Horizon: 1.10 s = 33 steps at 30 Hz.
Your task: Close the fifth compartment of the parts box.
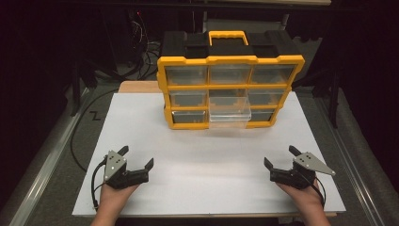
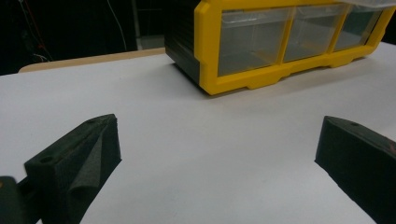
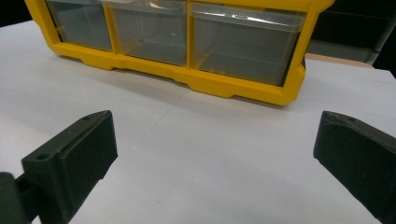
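On the white table (image 1: 188, 155), yellow organizer (image 1: 230, 89), upper rows cut off in gripper views

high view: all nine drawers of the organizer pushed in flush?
No, the clear drawer in the middle of the yellow organizer's bottom row sticks out over the white board, while the others sit flush.

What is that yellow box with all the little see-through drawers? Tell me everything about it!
The yellow box is a plastic organizer with a yellow frame, a black body and a yellow carry handle on top. It stands upright at the far middle of the white board. Nine clear drawers sit in three rows of three. The middle drawer, low in the front, is pulled out towards the person; the others look shut. No claw touches it.
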Available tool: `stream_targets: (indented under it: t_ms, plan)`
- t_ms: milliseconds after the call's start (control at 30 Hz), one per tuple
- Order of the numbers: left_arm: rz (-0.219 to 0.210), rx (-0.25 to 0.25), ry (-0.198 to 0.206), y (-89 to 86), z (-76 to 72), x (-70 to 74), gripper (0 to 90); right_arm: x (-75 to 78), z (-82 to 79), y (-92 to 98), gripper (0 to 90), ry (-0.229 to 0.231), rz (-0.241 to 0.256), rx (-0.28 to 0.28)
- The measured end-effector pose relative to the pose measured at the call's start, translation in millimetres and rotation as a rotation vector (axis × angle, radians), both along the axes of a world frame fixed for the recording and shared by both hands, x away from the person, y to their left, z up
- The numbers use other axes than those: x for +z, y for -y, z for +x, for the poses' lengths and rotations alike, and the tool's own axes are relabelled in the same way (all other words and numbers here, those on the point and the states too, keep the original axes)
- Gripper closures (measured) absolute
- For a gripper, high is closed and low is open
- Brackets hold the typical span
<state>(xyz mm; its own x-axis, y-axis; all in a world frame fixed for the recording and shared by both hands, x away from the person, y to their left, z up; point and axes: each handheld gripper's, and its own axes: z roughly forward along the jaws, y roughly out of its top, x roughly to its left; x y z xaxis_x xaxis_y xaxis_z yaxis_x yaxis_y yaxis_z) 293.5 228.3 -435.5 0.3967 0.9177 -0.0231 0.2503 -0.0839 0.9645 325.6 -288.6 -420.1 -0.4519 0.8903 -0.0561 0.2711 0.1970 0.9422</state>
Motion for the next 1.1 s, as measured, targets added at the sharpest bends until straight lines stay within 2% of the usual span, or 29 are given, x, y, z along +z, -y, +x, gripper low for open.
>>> stream_targets:
  t_ms: [167, 333, 800, 1100]
  plan:
    - [-0.003, -0.001, -0.001, 0.2, 0.4, 0.4, 0.7, 0.1, -0.9, -1.9, 0.9, 0.017, -0.022, -0.01]
    - [-0.009, -0.01, -0.002, -0.3, 1.5, 0.5, 0.7, -0.9, -0.5, -2.6, 0.9, 0.014, -0.038, -0.013]
    - [-0.007, -0.018, -0.025, 0.4, 3.1, -0.4, 0.8, -1.4, 4.2, -2.4, 0.9, 0.019, -0.044, -0.029]
    - [-0.006, -0.022, -0.02, 0.5, 2.9, -0.5, 0.8, 1.2, 8.6, -11.7, 0.9, 0.032, -0.056, -0.025]
